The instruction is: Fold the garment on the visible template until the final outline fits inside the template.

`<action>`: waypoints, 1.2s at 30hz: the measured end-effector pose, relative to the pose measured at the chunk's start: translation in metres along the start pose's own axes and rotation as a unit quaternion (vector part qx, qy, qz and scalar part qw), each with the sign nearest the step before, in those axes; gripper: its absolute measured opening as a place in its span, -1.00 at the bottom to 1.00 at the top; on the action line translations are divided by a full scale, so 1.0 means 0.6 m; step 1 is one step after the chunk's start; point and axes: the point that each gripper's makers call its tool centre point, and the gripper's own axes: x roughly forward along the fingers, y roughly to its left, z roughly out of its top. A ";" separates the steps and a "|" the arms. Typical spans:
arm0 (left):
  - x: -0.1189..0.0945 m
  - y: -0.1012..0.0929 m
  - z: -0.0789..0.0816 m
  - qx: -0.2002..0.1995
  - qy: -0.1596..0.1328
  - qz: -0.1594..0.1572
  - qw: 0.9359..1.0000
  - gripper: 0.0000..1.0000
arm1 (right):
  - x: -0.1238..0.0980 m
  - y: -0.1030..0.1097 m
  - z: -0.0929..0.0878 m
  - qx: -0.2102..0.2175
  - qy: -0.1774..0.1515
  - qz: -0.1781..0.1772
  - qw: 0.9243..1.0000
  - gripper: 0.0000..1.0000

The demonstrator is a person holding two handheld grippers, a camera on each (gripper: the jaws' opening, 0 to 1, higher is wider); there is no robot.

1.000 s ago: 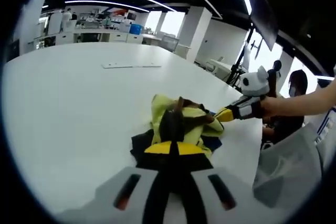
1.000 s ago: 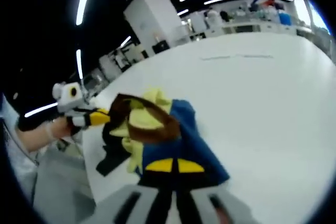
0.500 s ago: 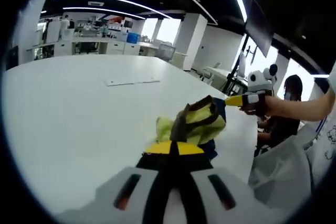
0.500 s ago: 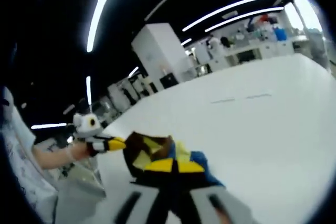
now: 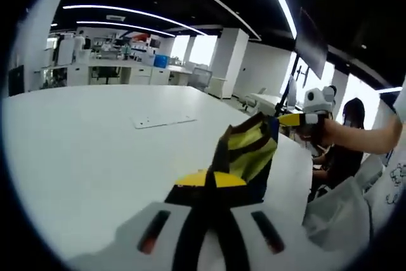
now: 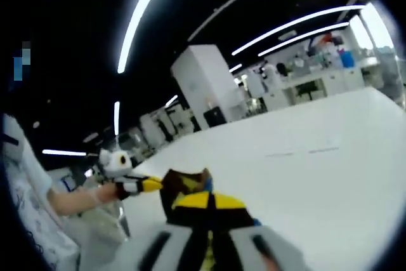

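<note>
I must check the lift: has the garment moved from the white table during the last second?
Yes. The garment, gripped by the left gripper and right gripper, has risen off the white table, where it lay crumpled before.

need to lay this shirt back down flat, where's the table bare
The white table is bare from the left gripper out to the flat template strip, and past the strip to the far edge. It is crowded at the near edge, where both grippers hold the garment up.

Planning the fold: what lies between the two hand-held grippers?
In the left gripper view, the garment hangs stretched between the left hand-held gripper and the right hand-held gripper, both gripping it.
</note>
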 end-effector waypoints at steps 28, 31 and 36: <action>0.103 0.138 0.121 -0.015 0.007 -0.006 1.000 -1.00 | 0.114 -0.136 0.094 0.001 0.011 -0.033 0.999 -1.00; 0.140 0.177 0.096 -0.019 0.027 0.000 0.999 -1.00 | 0.139 -0.162 0.087 -0.004 0.021 -0.032 0.999 -1.00; 0.182 0.232 0.056 -0.040 0.054 0.013 0.998 -1.00 | 0.190 -0.226 0.050 -0.005 0.069 -0.044 0.997 -1.00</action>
